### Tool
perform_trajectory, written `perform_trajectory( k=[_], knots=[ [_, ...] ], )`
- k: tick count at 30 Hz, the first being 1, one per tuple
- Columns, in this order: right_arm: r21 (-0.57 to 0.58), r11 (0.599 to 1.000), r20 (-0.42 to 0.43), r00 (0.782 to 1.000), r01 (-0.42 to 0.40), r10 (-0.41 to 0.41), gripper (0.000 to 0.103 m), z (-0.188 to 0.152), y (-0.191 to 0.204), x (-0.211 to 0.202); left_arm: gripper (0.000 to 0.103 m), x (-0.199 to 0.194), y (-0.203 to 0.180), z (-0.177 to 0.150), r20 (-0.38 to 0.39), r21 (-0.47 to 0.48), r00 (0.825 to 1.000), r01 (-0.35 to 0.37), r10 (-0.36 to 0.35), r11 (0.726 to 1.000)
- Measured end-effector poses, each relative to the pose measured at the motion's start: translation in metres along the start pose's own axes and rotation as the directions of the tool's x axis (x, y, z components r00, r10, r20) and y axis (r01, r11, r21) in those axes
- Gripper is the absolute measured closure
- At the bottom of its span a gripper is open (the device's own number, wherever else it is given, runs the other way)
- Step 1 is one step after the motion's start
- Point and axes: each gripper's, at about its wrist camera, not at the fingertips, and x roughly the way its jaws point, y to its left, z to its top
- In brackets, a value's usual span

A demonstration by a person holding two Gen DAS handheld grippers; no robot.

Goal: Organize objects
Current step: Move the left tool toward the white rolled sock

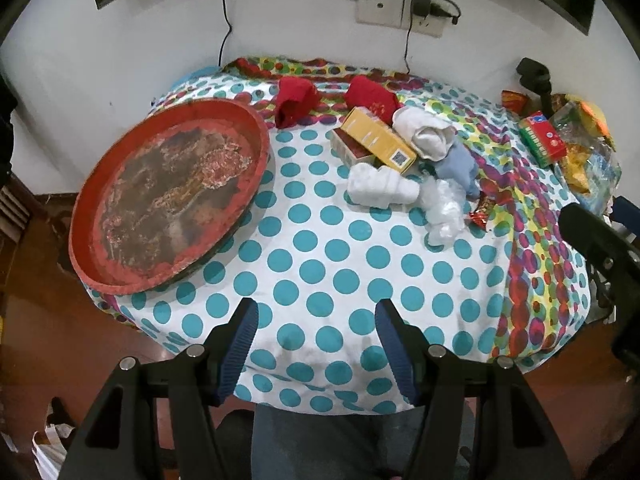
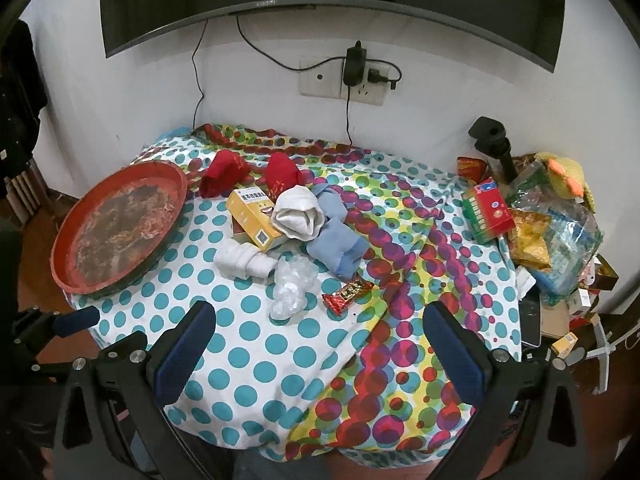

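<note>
A round red tray lies at the table's left, bare inside. Mid-table sits a heap: two red socks, a yellow box on a red box, white rolled socks, blue socks, a crumpled clear plastic bag and a red snack bar. My left gripper hangs open over the near table edge, nothing between its fingers. My right gripper is open wide, just short of the snack bar.
A polka-dot cloth covers the table. A green-and-red box and a pile of snack bags crowd the right edge beside a black stand. A screen, socket and cables are on the wall behind. A person's lap is below.
</note>
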Motion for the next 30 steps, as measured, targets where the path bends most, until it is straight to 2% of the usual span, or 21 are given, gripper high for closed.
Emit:
perform_trajectory(
  k=[9,13,17,23,30],
  knots=[
    [0.009,1.0,-0.037,0.999,0.009,-0.009,0.0,0.003,-0.008,0.026,0.041,0.027,-0.003,0.009,-0.048,0.003,0.999,0.008,-0.008,1.0],
    [0.011,1.0,-0.056,0.998,-0.012,0.012,0.0,0.001,-0.013,0.038,0.041,0.041,-0.007,0.012,-0.07,0.011,0.997,0.022,-0.021,1.0],
    [-0.01,1.0,-0.073,0.997,0.009,-0.01,0.0,-0.002,-0.016,0.051,0.041,0.054,-0.01,0.012,-0.085,0.034,0.996,0.026,-0.023,0.999],
    [-0.014,1.0,-0.1,0.995,-0.016,0.015,0.0,-0.006,-0.023,0.068,0.041,0.072,-0.016,0.016,-0.104,0.077,0.994,0.043,-0.034,0.996],
    [-0.032,0.999,-0.14,0.99,-0.039,0.034,0.001,-0.01,-0.033,0.092,0.041,0.095,-0.016,0.023,-0.151,0.084,0.98,0.147,-0.133,0.986]
  ],
)
